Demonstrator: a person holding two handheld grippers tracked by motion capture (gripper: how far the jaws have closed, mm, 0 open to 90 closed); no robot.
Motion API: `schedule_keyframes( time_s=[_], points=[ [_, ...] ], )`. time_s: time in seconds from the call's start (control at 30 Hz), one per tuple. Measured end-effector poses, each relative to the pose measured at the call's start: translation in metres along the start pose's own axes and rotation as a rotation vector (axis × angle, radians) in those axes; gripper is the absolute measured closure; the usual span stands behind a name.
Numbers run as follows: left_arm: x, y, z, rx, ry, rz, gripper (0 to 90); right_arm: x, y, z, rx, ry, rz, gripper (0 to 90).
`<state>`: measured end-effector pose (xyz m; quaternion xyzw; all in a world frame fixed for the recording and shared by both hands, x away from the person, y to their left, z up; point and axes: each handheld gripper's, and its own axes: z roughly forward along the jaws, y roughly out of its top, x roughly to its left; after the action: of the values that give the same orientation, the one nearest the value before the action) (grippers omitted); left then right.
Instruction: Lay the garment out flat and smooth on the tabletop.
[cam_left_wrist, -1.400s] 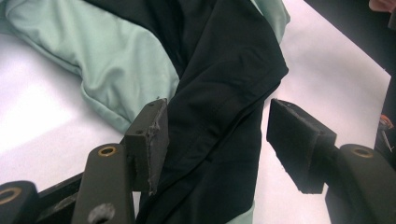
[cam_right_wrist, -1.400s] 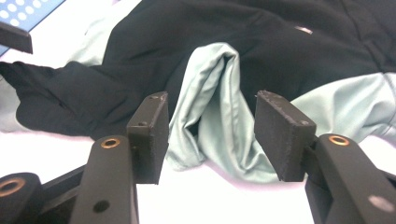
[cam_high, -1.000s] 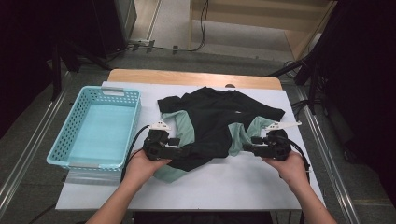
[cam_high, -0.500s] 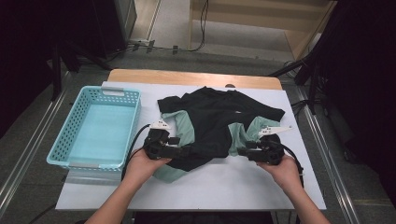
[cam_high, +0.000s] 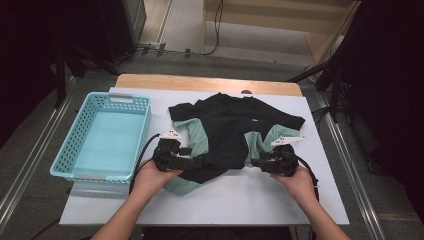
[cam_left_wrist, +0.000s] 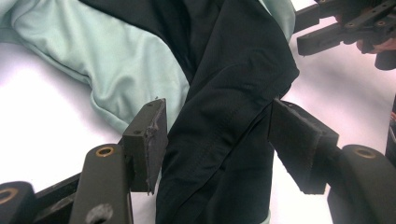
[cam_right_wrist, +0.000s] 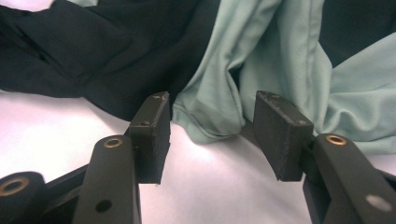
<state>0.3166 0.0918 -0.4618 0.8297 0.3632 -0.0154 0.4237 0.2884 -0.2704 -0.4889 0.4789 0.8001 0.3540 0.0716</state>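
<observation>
White table (cam_high: 280, 195): shirt (cam_high: 227, 130), basket (cam_high: 102, 137).

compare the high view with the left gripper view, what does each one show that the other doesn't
High view alone: the blue basket left of the shirt, both hands, and the whole white table.

Left gripper view alone: a close look at the left tongs, jaws apart with a fold of black fabric running between them, not yet pinched.

Both: the black and mint shirt lying crumpled on the table, and the right tongs open at its far edge.
</observation>
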Motion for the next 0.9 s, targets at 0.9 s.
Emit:
schedule_keyframes(
  time_s=[0.9],
  points=[
    [0.002,-0.007,-0.007,-0.005,0.021,-0.01,38.8,-0.011,0.014,-0.008,0.112,0.038,0.1,79.4]
  ],
)
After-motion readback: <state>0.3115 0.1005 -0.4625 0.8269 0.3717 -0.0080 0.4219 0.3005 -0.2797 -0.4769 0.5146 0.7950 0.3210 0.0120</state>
